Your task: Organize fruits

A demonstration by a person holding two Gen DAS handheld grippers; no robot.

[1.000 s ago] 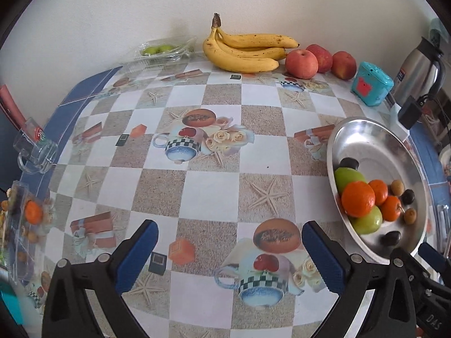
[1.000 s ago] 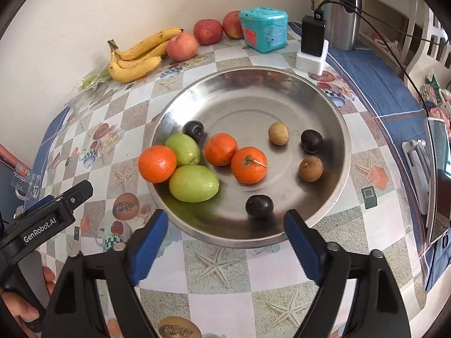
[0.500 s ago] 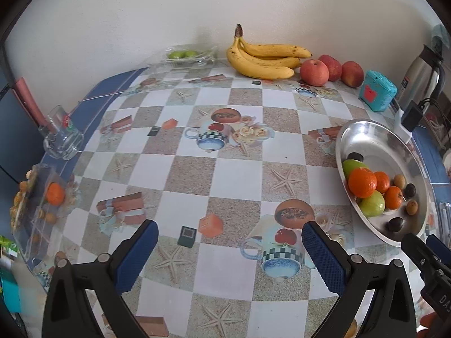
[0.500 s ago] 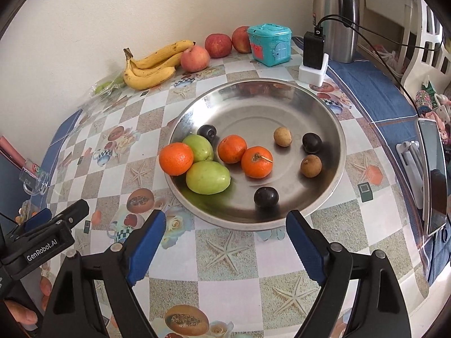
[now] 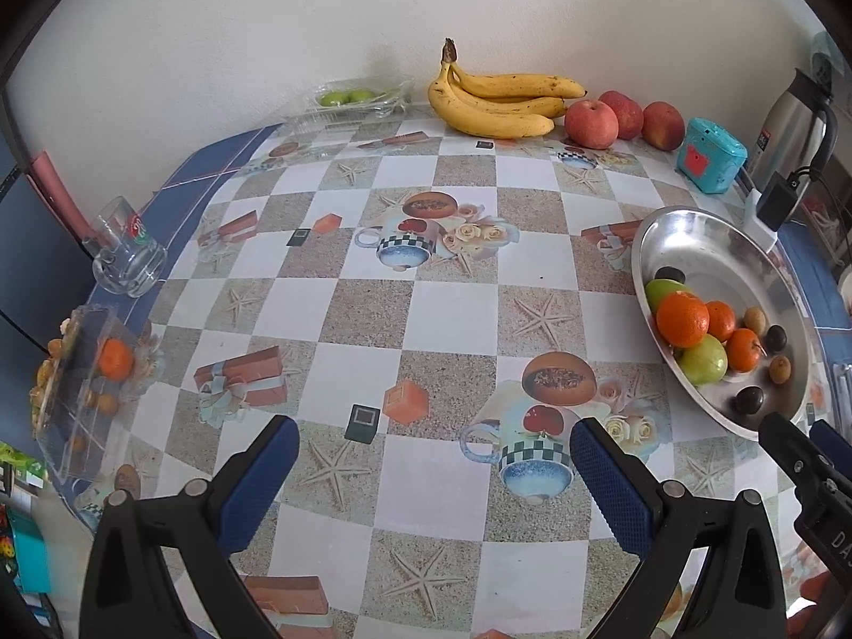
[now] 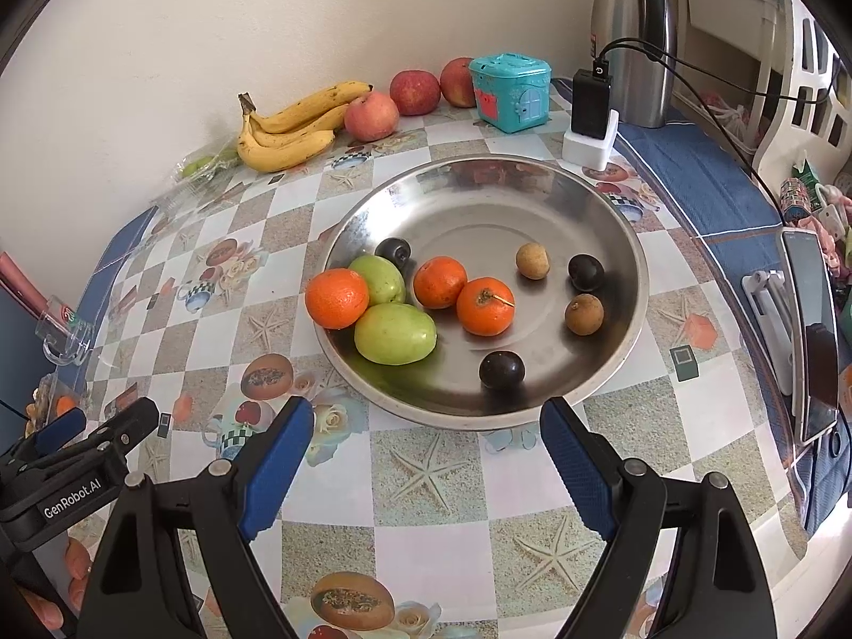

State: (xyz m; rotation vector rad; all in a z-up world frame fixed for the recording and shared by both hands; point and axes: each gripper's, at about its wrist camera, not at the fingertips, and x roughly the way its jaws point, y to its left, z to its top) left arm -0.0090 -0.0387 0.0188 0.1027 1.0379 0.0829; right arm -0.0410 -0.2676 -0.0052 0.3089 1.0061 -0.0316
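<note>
Tongs [image 5: 428, 471] [image 6: 426, 466] tilted down, wide apart

You can read "GenRobot.AI" in white letters on the black body of the left gripper [image 6: 74, 458] in your right wrist view. In your left wrist view, the black right gripper [image 5: 814, 474] at the edge shows only the partial letters "DA". The red label on the steel thermos jug [image 5: 793, 122] and the red-green emblem on the clear glass mug [image 5: 128, 255] are too small to read.

Bare tablecloth [image 5: 452, 314] mid-table, steel bowl [image 6: 612, 223] right, bananas [image 5: 500, 101] along wall.
</note>
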